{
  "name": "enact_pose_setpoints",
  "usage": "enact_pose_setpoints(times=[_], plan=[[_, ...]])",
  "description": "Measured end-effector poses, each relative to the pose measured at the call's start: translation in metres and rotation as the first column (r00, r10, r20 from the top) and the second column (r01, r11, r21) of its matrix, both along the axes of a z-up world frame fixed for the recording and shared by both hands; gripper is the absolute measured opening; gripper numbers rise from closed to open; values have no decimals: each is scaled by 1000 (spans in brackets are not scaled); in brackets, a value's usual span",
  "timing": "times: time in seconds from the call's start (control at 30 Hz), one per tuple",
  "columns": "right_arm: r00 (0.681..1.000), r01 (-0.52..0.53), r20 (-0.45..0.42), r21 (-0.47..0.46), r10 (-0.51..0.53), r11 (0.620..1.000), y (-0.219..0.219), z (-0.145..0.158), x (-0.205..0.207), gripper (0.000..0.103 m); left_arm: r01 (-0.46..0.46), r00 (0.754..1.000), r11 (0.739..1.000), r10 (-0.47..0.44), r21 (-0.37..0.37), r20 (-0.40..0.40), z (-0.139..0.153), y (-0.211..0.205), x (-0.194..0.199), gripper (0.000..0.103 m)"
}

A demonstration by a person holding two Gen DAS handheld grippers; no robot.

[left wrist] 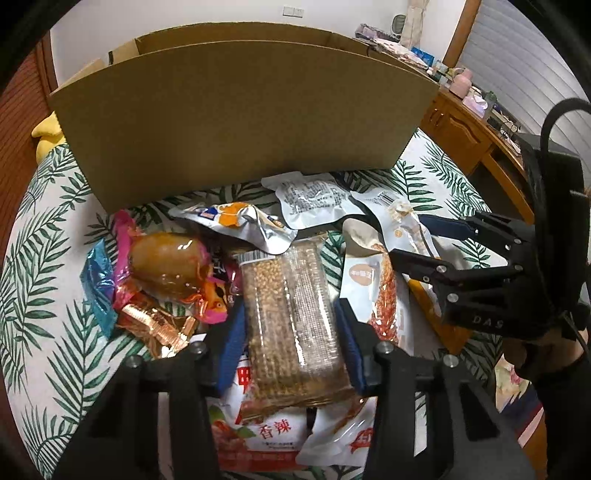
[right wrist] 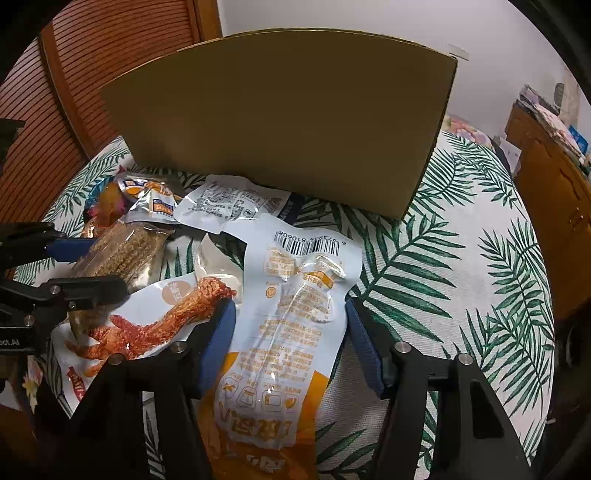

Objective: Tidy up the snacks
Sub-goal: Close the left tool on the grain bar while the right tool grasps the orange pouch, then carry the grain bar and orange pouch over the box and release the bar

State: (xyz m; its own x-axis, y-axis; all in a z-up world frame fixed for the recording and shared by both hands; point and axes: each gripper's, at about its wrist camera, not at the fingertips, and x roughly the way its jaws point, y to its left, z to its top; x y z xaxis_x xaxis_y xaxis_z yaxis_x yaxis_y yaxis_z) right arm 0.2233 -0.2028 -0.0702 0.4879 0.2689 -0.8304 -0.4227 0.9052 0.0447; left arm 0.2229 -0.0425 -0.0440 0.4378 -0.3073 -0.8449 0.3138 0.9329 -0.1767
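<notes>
Clear grainy cracker pack [left wrist: 291, 325] | left hand-held gripper [left wrist: 291, 332] clamps it | right hand-held gripper [right wrist: 288, 332] straddles glossy pouch [right wrist: 291, 317], unclamped

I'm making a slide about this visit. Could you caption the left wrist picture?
Left gripper closes its blue fingers around a clear-wrapped grain bar among snack packets before a cardboard box.

white wall [left wrist: 184, 14], wood cabinet [right wrist: 554, 206], slatted door [right wrist: 92, 55]

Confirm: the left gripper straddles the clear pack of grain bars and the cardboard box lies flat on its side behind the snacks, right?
Not quite. The left gripper does straddle the grain bar pack, but the left wrist view shows the cardboard box standing upright, open at the top.
</notes>
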Motion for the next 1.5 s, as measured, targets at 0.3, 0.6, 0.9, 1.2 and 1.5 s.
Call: enact_pose_setpoints(times=[0.3, 0.6, 0.9, 1.2, 1.5], plan=[[1000, -2, -3, 54, 2, 999, -11, 4, -6, 53, -3, 999, 999, 5, -52, 40, 9, 13, -14, 43], [993, 1, 119, 84, -11, 996, -17, 36, -33, 53, -6, 986, 995, 21, -95, 166, 43, 27, -37, 41], [985, 9, 171, 109, -28, 994, -23, 57, -38, 53, 3, 982, 998, 10, -65, 191, 49, 30, -40, 39], [973, 6, 228, 146, -39, 989, -29, 75, -40, 49, 27, 966, 996, -4, -85, 259, 76, 24, -48, 39], [951, -19, 307, 206, -46, 978, -36, 115, -43, 48, 42, 939, 991, 3, -123, 345, 121, 25, -39, 39]])
